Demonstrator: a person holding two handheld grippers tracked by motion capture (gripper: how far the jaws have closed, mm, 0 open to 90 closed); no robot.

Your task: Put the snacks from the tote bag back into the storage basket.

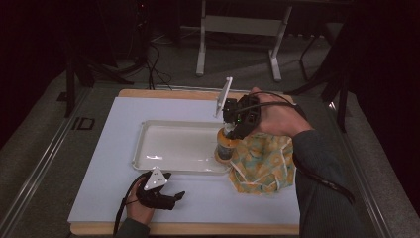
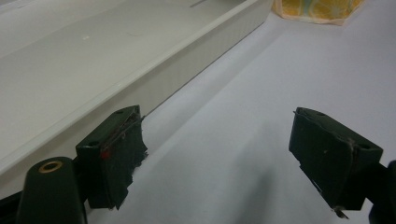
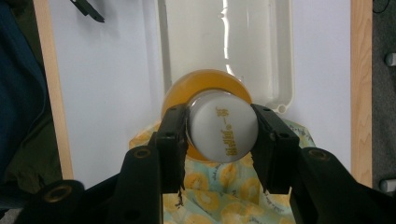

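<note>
1. Bottle [image 1: 225, 145]: it is standing upright, its long axis vertical, right at the tray's [image 1: 148, 163] right end beside the near corner, with the bag [image 1: 262, 166] touching it on the right. In the right gripper view its amber body [image 3: 205, 81] is overlapping the tray's end wall, so whether its base is sitting inside the tray or on the rim cannot be told.
2. Left gripper [image 1: 171, 199]: it is resting low on the mat [image 1: 99, 198] just in front of the tray's near wall, well left of the bottle. Its jaws are standing wide, with bare mat between them in the left gripper view and nothing held.
3. Tray: it is lying empty to the bottle's left, so a move that way looks unobstructed apart from the low wall.
4. Right gripper [image 1: 233, 130]: it is coming straight down from above, jaws pinching the bottle's white cap [image 3: 224, 133] from both sides. This hand is plainly the nearer one.
5. Bag: the patterned fabric is crowding the bottle's right and near sides and lying under the right gripper's jaws; I judge it the one thing likely to snag.
</note>
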